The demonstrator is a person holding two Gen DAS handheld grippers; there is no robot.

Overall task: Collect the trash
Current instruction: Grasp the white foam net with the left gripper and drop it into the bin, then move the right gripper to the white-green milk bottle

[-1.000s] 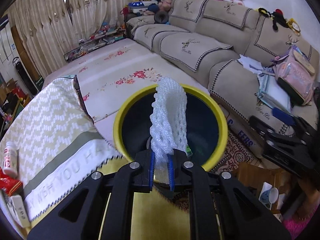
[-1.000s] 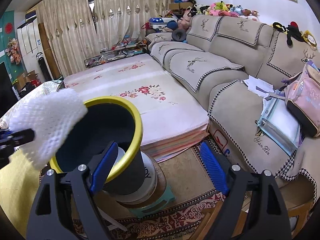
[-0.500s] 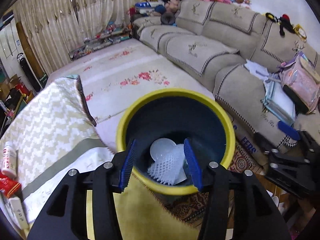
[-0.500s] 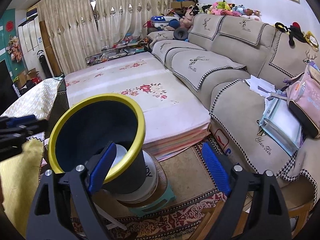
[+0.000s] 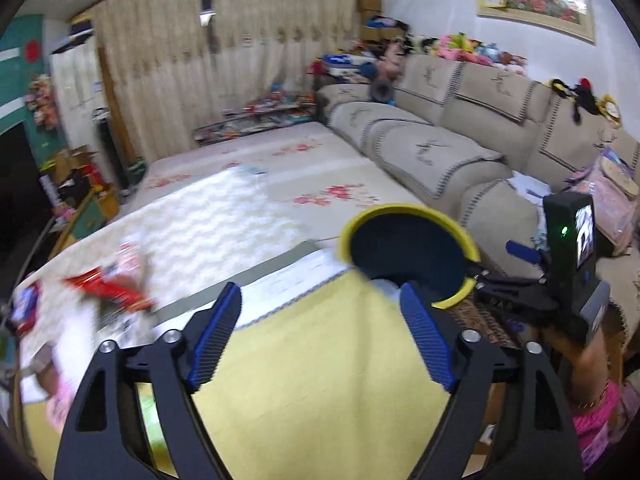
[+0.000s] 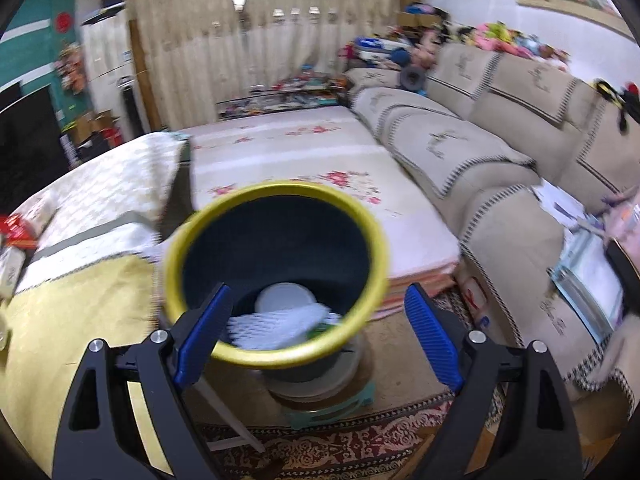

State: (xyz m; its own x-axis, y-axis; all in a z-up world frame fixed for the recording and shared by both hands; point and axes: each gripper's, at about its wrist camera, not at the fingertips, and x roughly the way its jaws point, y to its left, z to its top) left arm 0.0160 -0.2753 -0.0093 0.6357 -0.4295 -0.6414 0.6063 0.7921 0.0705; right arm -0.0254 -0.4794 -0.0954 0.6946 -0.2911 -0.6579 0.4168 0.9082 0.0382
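Note:
A dark bin with a yellow rim (image 6: 276, 350) stands beside the table; it also shows in the left wrist view (image 5: 468, 244). Inside lie a white foam net (image 6: 276, 326) and a white round lid (image 6: 284, 298). My right gripper (image 6: 316, 334) is open and empty, just above the bin's near rim. My left gripper (image 5: 322, 334) is open and empty over the yellow tablecloth (image 5: 320, 380), left of the bin. Blurred red wrappers (image 5: 108, 286) and other trash lie on the table at left. The right gripper's body (image 5: 560, 276) shows at the right of the left wrist view.
A beige sofa (image 6: 500, 152) with a pink bag and papers runs along the right. A low floral mattress (image 6: 312, 160) lies behind the bin. The bin stands on a stool over a patterned rug (image 6: 360, 444). A zigzag cloth (image 5: 200, 224) covers the table's far part.
My left gripper opened and dropped the foam net into the bin, then swung back left over the table. My right gripper moved left to the bin's near rim.

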